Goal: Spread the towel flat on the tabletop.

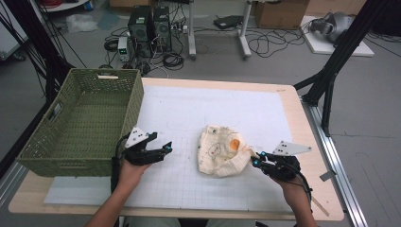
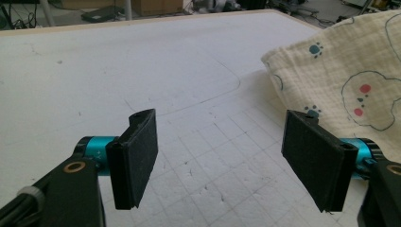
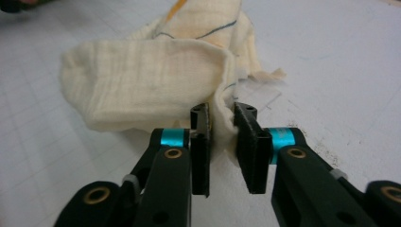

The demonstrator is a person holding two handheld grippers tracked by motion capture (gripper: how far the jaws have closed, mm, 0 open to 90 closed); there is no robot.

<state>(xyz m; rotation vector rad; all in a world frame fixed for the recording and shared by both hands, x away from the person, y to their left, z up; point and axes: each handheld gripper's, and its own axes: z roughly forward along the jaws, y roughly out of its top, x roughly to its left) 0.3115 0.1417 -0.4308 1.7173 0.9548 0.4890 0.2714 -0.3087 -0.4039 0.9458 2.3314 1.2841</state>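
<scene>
A cream printed cloth (image 1: 221,150) lies crumpled on the white surface (image 1: 189,113), right of centre and well apart from the green woven basket (image 1: 80,124) at the left edge. The right gripper (image 3: 222,124) has a folded edge of the cloth between its fingers (image 3: 248,142), which stand narrowly apart; whether the pads press it looks doubtful. The left gripper (image 2: 227,156) hovers beside the cloth, fingers wide and empty.
</scene>
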